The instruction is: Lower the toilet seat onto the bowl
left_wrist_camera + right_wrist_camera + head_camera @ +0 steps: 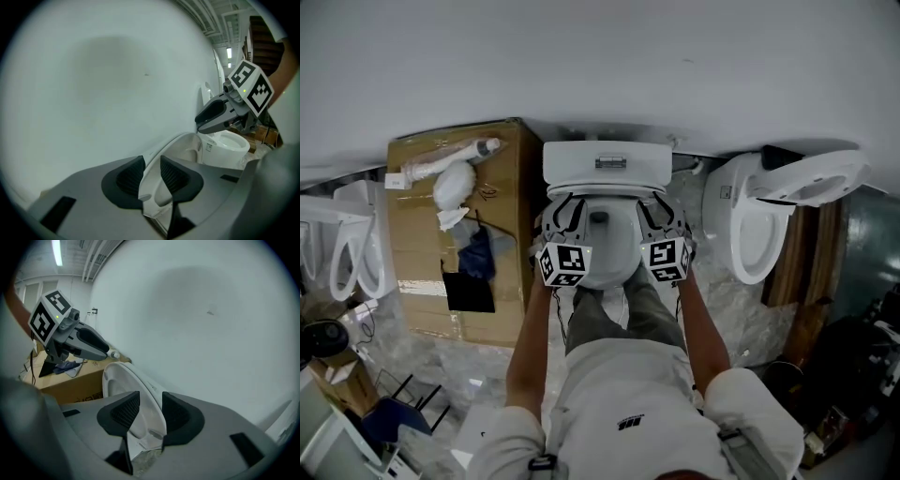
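Note:
A white toilet stands against the wall, its tank at the back. Its seat is raised and tilted, with my two grippers on its side edges. My left gripper is shut on the seat's left rim; in the left gripper view the white rim runs between the dark pads of the left gripper. On the right rim, the seat passes between the jaws of my right gripper, also shut. Each gripper view shows the other gripper across the seat.
A cardboard box with a bottle, cloths and a dark bag stands left of the toilet. A second toilet with its seat up stands at the right. More white seats lean at the far left. The person's legs stand before the bowl.

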### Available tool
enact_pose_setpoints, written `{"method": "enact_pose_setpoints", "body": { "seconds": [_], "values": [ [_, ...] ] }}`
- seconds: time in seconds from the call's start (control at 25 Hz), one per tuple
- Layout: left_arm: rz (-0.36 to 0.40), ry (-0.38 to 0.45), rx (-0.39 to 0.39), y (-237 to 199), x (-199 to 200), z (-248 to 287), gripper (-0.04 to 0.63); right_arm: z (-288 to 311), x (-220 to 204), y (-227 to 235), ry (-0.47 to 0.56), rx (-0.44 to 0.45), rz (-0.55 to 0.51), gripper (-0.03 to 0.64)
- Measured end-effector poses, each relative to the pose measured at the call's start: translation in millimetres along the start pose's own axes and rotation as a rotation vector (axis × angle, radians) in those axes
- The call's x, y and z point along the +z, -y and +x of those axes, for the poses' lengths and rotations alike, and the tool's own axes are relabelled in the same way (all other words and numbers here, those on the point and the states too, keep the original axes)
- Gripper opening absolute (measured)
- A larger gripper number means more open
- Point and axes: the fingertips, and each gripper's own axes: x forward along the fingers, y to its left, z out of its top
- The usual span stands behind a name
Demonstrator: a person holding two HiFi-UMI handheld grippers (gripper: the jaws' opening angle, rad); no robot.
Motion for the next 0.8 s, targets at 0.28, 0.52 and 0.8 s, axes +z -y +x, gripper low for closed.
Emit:
{"method": "enact_pose_setpoints", "body": {
  "seconds": [0.28, 0.52, 0.8],
  "values": [
    [0.026, -0.035, -0.007, 0, -9, 21, 0.144, 23, -8, -2, -0.027, 0.017, -0.053, 0.176],
    [0.036, -0.055, -0.011, 0, -17, 31, 0.153, 37, -12, -4, -0.047, 0.013, -0.096, 0.178],
    [0.045, -0.061, -0.011, -1, -22, 34, 0.152, 40, -14, -5, -0.045, -0.031, -0.085, 0.141]
  ]
}}
